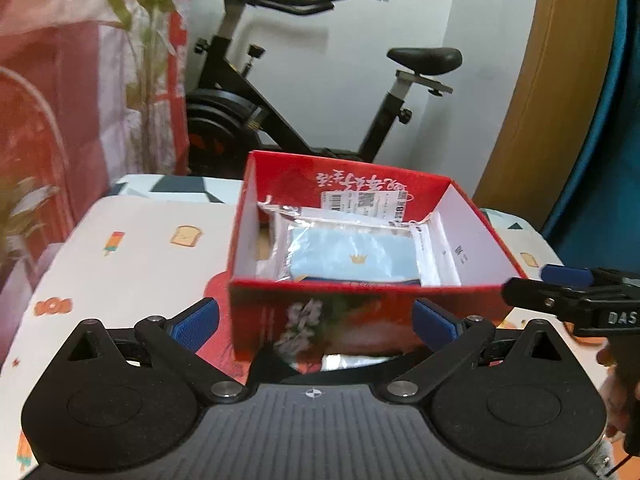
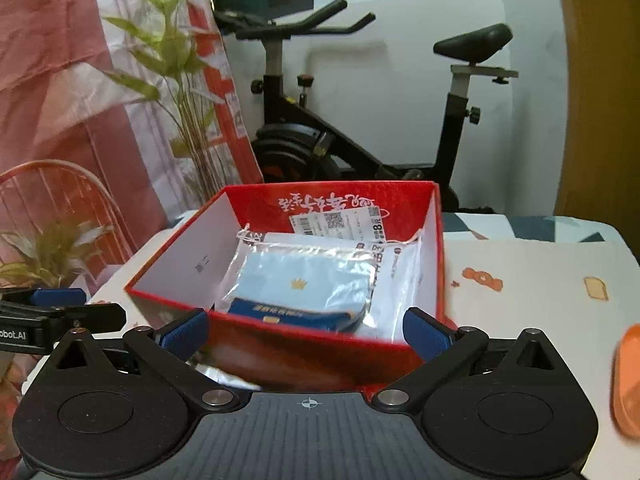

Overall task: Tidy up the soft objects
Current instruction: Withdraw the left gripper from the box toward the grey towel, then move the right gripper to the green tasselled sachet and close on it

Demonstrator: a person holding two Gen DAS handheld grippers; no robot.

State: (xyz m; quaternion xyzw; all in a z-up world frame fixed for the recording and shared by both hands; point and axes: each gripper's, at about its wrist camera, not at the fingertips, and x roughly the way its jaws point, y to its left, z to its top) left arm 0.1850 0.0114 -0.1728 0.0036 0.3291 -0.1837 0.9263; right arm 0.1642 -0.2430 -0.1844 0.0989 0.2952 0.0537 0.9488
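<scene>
A black exercise bike (image 1: 256, 92) stands against the white wall (image 1: 352, 80) behind the table, its saddle (image 2: 474, 42) to the right and its handlebars (image 2: 304, 24) to the left. To the left of the bike hangs a pink and red curtain (image 2: 60, 60), with a leafy green plant (image 2: 176, 64) in front of it and a red wire chair (image 2: 60, 192) lower down. The tablecloth (image 1: 132, 264) is white, printed with toast, ice lollies and other small cartoon figures, and a wooden panel (image 1: 560, 80) rises at the right.
</scene>
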